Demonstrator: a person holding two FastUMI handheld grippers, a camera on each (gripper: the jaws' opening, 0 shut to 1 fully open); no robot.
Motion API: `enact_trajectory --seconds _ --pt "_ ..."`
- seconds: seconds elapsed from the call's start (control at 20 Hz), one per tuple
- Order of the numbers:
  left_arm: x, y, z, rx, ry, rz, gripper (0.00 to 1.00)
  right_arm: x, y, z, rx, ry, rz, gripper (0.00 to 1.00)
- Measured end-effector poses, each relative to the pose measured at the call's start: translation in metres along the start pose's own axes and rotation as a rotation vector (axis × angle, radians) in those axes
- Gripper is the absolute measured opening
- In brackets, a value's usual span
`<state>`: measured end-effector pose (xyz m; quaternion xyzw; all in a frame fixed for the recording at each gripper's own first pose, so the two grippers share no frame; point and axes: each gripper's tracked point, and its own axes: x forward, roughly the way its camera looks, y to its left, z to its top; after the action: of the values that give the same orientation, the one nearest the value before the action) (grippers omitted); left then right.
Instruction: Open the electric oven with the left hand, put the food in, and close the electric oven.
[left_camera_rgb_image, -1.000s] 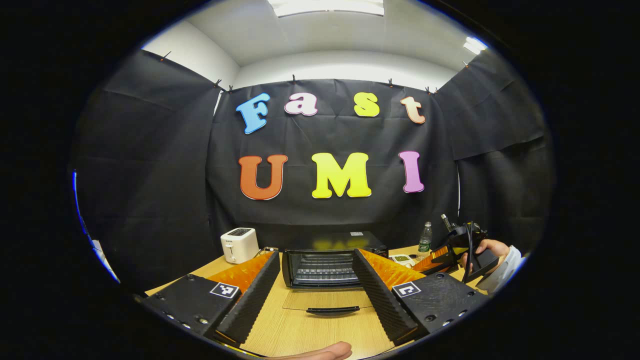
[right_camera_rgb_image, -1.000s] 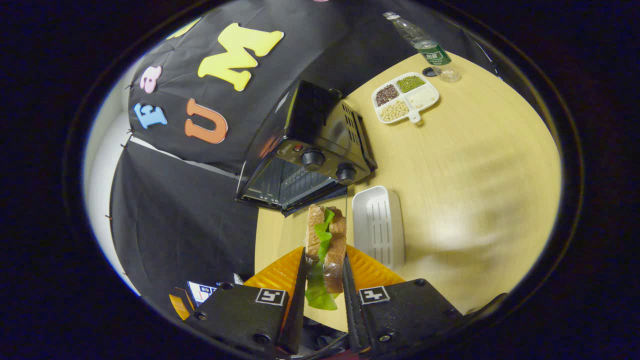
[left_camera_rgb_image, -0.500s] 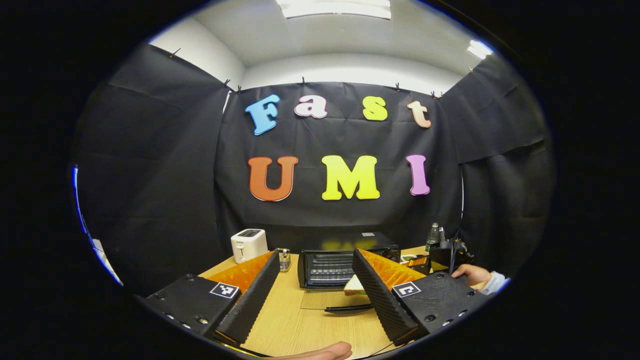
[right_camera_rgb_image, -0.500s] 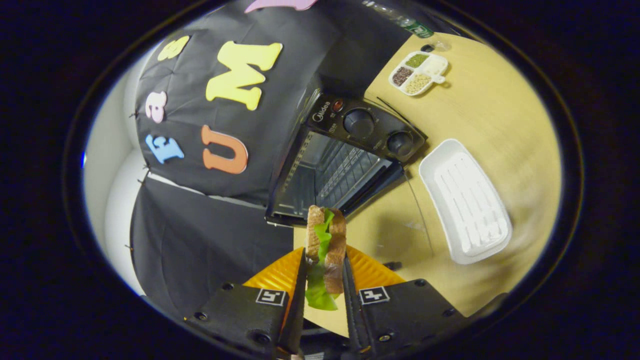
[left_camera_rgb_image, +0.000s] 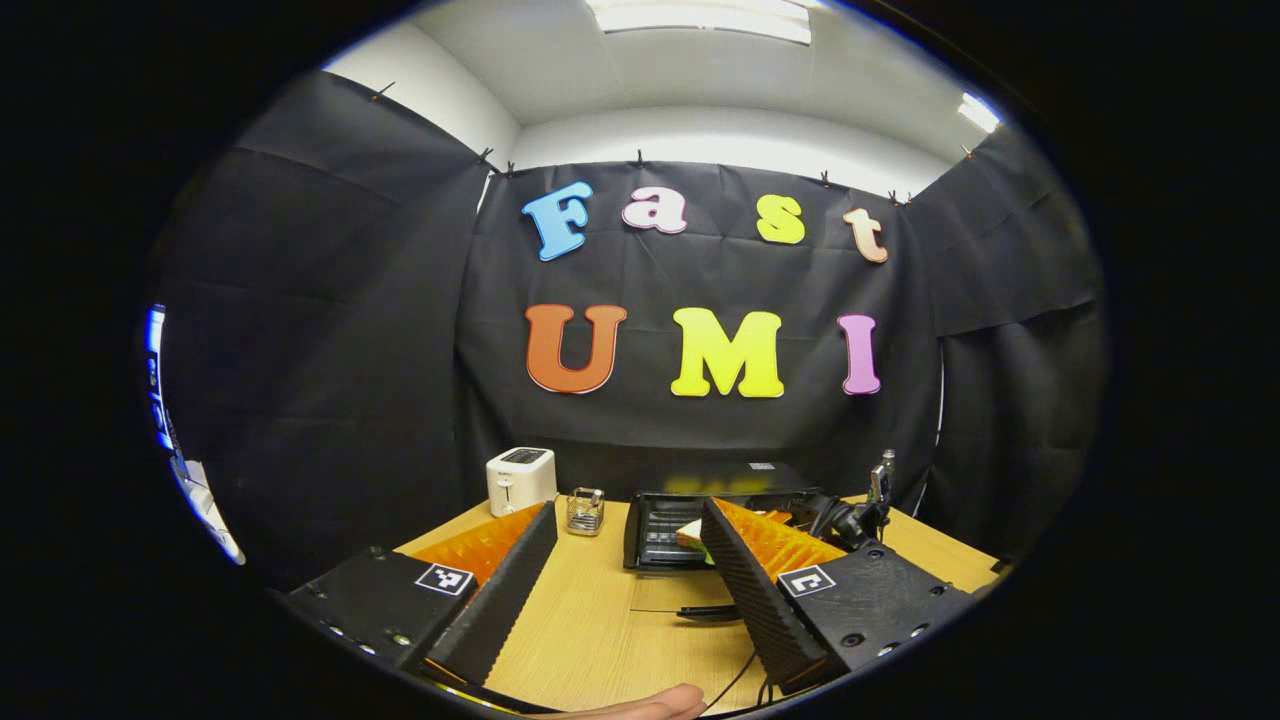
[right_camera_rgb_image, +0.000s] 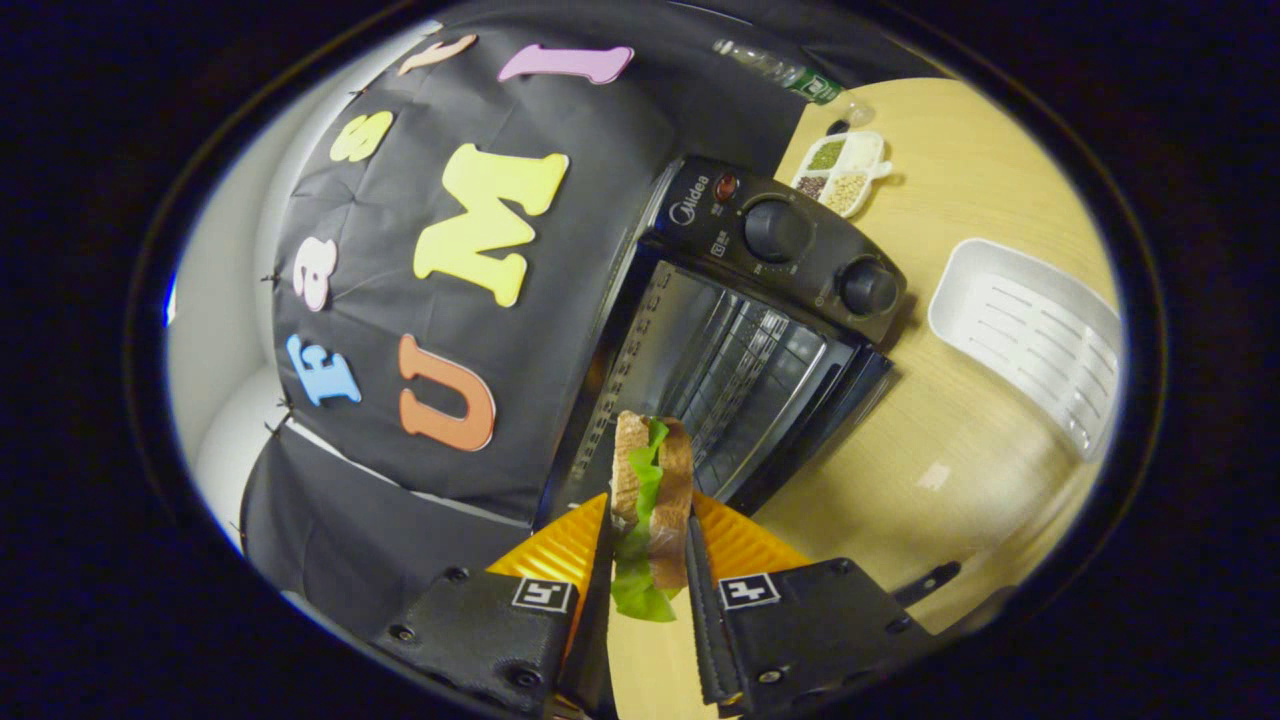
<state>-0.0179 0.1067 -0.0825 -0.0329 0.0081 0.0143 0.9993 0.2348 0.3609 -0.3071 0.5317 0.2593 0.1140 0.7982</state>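
With the oven (right_camera_rgb_image: 745, 330) door already down, my right gripper (right_camera_rgb_image: 648, 560) pinched the sandwich (right_camera_rgb_image: 652, 500) at its mouth; my left gripper (left_camera_rgb_image: 625, 570) hung spread and empty. Placing and closing remained.

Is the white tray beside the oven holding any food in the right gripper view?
No, the white tray lies bare on the table right of the electric oven, while the sandwich sits clamped in the right tool.

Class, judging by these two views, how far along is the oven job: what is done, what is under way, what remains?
Done: the electric oven stands open, its door lying flat on the table. Under way: the right gripper, shut on the sandwich, holds it at the oven's mouth. Left: set it on the rack, then close the door with the open left gripper.
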Motion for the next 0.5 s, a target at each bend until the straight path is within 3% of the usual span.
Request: enact_trajectory --seconds 0.1,0.15,0.35,0.5 --pt "0.002 0.004 -0.003 0.021 0.011 0.009 0.89 0.022 -0.004 0.000 0.007 -0.040 -0.006 0.36" --pt "0.001 0.004 -0.002 0.023 0.009 0.006 0.95 0.033 -0.006 0.006 0.008 -0.070 -0.005 0.36" --pt "0.001 0.003 -0.011 0.008 0.017 -0.021 0.95 0.068 -0.015 0.032 -0.042 -0.189 -0.003 0.36" --pt "0.004 0.014 -0.015 0.008 0.028 0.006 0.95 0.089 -0.028 0.045 -0.080 -0.234 -0.038 0.36"
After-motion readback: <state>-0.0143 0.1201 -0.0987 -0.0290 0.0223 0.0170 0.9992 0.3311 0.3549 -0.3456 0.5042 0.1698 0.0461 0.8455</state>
